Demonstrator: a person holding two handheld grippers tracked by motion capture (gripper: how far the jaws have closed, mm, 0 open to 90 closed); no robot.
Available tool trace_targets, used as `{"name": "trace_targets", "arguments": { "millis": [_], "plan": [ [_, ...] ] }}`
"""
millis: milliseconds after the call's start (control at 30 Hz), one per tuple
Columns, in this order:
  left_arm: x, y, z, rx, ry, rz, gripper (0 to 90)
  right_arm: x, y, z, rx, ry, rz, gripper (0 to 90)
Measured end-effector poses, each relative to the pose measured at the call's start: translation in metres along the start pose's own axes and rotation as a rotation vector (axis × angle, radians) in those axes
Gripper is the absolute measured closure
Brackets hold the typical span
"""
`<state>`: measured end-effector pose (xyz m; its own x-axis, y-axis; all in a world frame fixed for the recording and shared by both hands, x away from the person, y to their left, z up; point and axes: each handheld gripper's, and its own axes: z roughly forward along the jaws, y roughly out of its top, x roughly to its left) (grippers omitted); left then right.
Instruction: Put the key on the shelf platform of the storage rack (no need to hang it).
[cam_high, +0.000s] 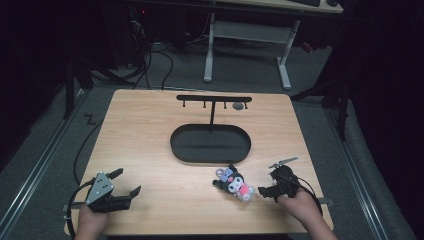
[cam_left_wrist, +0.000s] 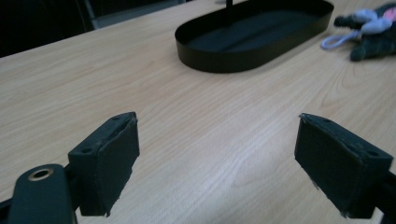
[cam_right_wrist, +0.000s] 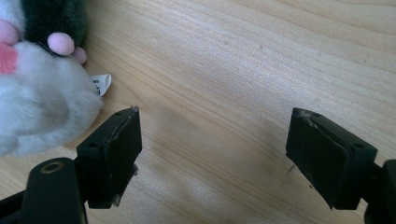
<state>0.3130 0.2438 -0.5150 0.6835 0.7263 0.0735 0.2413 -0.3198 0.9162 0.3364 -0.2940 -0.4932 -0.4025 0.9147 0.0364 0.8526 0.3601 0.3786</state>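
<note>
Now, nearer hand: right gripper (cam_high: 268, 186), jaws apart, empty.
Plush toy (cam_high: 235, 184): on table (cam_high: 150, 130), just left of it, near tray (cam_high: 210, 144).
Toy axis: slanting near-right.
Left gripper (cam_high: 122, 184): wide, empty, well apart.

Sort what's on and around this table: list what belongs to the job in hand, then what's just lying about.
Job in hand:
- plush toy, lying beside the open right claw
- black oval tray with its hook stand
- left claw, open over bare wood

Lying about:
- white desk frame behind the table
- floor cables
</note>
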Motion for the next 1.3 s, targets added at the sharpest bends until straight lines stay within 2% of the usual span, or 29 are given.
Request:
{"name": "trace_targets", "arguments": {
  "millis": [200, 267, 500, 633, 900, 1000, 1100, 1200, 1233, 1300],
  "plan": [
    [0.002, 0.002, 0.007, -0.002, 0.003, -0.008, 14.5, 0.002, 0.005, 0.0, 0.03, 0.019, -0.009, 18.5],
    [0.001, 0.003, 0.01, 0.006, 0.001, 0.006, 14.5, 0.003, 0.007, -0.001, 0.057, 0.003, -0.039, 18.5],
    [0.0, 0.005, 0.014, 0.005, -0.012, 0.005, 14.6, 0.004, 0.009, -0.003, 0.107, -0.014, -0.079, 18.2],
    [-0.002, 0.005, 0.017, 0.015, -0.021, 0.013, 14.7, 0.002, 0.008, -0.004, 0.114, 0.02, -0.076, 18.1],
    [-0.003, 0.006, 0.017, 0.018, -0.026, 0.015, 14.7, 0.005, 0.01, -0.008, 0.178, 0.014, -0.117, 18.9],
    [-0.003, 0.005, 0.016, 0.019, -0.026, 0.015, 14.7, 0.008, 0.014, -0.013, 0.192, 0.043, -0.136, 18.9],
    [-0.003, 0.005, 0.017, 0.024, -0.026, 0.017, 14.7, 0.016, 0.018, -0.016, 0.204, 0.074, -0.171, 18.7],
    [-0.003, 0.005, 0.016, 0.021, -0.026, 0.014, 14.7, 0.027, 0.022, -0.02, 0.229, 0.102, -0.187, 18.3],
    [-0.004, 0.005, 0.016, 0.019, -0.026, 0.014, 14.7, 0.028, 0.024, -0.02, 0.224, 0.116, -0.23, 18.1],
    [-0.003, 0.005, 0.015, 0.02, -0.028, 0.014, 14.7, 0.035, 0.027, -0.023, 0.223, 0.121, -0.254, 17.6]
  ]
}}
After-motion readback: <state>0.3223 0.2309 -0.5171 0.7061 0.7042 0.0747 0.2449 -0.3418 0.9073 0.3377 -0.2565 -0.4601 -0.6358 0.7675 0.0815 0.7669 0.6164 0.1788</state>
